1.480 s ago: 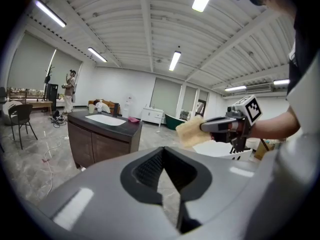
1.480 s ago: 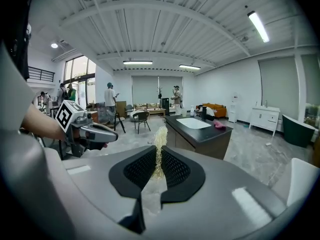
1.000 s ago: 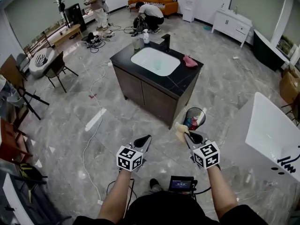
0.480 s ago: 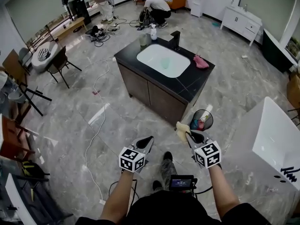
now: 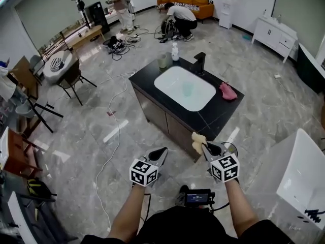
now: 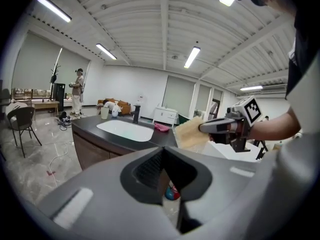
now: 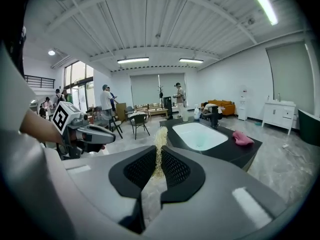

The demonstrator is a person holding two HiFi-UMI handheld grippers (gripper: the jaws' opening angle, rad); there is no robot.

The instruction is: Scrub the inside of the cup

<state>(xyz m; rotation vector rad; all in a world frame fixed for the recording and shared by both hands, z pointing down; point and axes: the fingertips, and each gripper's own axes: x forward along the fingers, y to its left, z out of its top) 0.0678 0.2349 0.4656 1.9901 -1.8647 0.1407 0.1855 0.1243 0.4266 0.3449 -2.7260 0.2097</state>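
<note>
Closer now: the counter [image 5: 147,79] has grown and slid down the head view since a second ago, and the bin [image 5: 232,147] that stood clear by the right claw [image 5: 205,147] is now mostly behind it. Both claws sit at the same spot low in the frame as before.

Nothing I can read anywhere. The cubes on the claws carry only black-and-white square patterns. The black marks [image 5: 313,215] on the white unit [image 5: 304,172] at my right are too small to make out, and so is the small screen [image 5: 197,197] at my waist.

The cup [image 5: 188,89] is a pale green, see-through thing in the white basin [image 5: 170,78]. It is well ahead of both claws and touched by neither. It looks to stand upright, mouth up, long axis vertical, though it is small from here.

The right claw is clamped on a yellow sponge [image 5: 197,140]. In the right gripper view the sponge stands on edge between the pads, its long axis running out past the tips toward the counter. The left claw [image 5: 158,153] has its jaws pressed together on nothing, and points the same way beside the right one.

On the counter, a black tap [image 5: 199,62] rises behind the basin, a bottle [image 5: 175,52] stands at the far corner, and a pink cloth [image 5: 228,91] lies right of the basin.
</note>
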